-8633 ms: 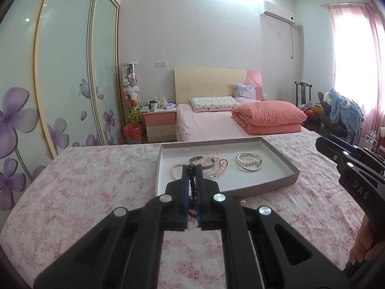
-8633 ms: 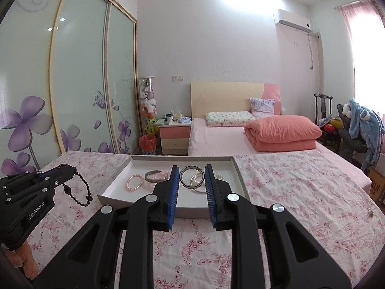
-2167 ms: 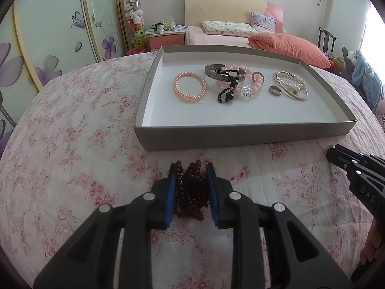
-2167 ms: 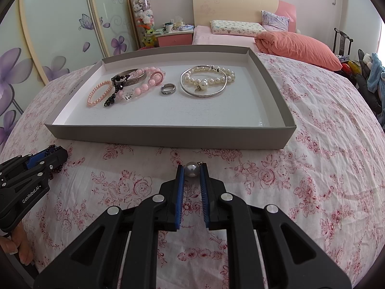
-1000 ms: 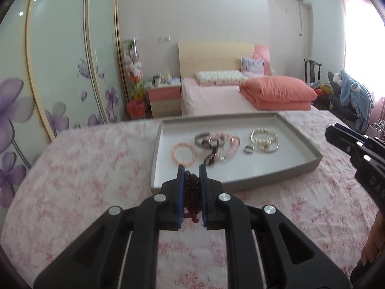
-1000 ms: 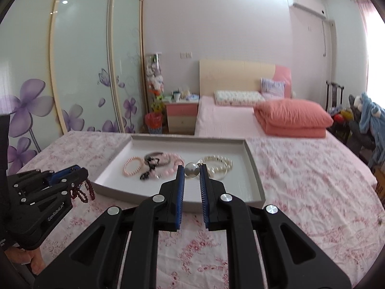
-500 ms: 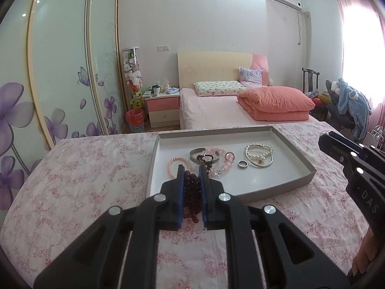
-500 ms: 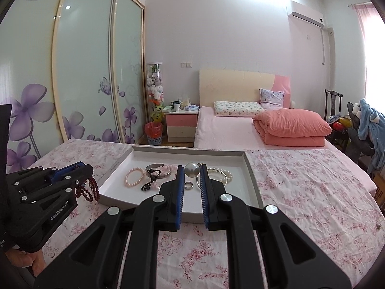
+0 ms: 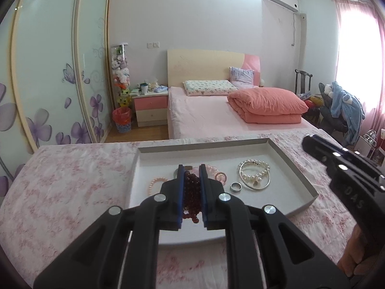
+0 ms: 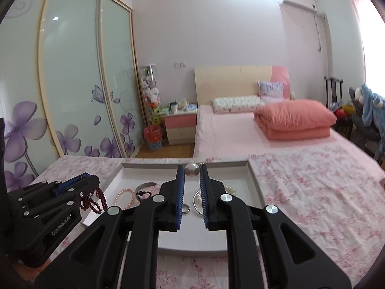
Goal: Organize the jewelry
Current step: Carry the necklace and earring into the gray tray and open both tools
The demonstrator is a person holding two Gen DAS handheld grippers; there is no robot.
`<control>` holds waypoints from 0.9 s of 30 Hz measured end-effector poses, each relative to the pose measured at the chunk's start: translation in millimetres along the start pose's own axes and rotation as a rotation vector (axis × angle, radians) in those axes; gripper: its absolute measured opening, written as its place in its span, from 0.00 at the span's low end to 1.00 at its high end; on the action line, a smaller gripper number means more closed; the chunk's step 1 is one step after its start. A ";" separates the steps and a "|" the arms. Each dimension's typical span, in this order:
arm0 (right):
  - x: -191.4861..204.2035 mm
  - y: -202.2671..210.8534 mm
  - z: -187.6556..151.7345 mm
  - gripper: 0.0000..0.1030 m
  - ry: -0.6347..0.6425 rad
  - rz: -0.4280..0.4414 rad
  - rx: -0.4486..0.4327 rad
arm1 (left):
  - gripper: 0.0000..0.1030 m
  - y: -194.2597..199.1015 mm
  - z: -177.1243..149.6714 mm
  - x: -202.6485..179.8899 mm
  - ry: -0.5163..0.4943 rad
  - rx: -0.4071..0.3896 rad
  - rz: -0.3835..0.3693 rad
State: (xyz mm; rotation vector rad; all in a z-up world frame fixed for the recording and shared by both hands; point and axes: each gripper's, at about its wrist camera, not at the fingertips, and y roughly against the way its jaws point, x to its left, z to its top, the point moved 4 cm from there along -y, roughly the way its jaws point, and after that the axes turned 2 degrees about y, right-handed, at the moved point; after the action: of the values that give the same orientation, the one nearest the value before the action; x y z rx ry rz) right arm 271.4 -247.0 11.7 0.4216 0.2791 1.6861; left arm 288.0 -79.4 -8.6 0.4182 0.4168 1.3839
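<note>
Your tray on the flowered bedspread already holds a pink bead bracelet, a pearl bracelet inside a silver bangle, and a ring. Two pieces are left, both in the air over it: your left gripper pinches the dark red bead bracelet, and your right gripper pinches the round pearl. Two seconds ago both grippers were down on the bedspread before the tray; now they are above it, ready to lower and release.
</note>
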 end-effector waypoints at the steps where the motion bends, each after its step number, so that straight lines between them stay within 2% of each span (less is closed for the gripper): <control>1: -2.0 -7.5 -2.0 0.14 -0.011 0.004 0.017 | 0.12 -6.1 0.0 -1.3 -0.002 0.008 -0.004; 12: -10.3 -44.4 -10.1 0.16 -0.057 0.042 0.097 | 0.15 -56.7 -3.5 1.8 0.019 0.077 -0.021; 13: -11.2 -45.2 -10.9 0.19 -0.063 0.051 0.105 | 0.21 -58.6 -4.3 3.7 0.026 0.080 -0.022; 15: -15.3 -41.7 -11.5 0.43 -0.074 0.042 0.098 | 0.29 -59.1 -3.7 9.0 0.047 0.079 -0.022; 21: -30.1 -26.6 -10.7 0.44 -0.120 0.023 0.083 | 0.37 -44.7 2.2 37.1 0.121 0.062 0.010; 27: -31.1 -5.1 -11.7 0.44 -0.127 0.014 0.069 | 0.44 -15.5 7.1 52.7 0.131 0.026 0.056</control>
State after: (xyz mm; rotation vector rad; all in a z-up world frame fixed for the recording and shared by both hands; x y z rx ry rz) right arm 274.7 -276.1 -4.6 0.5805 0.2415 1.6593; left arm 312.1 -29.7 -12.5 0.3640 0.5339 1.4660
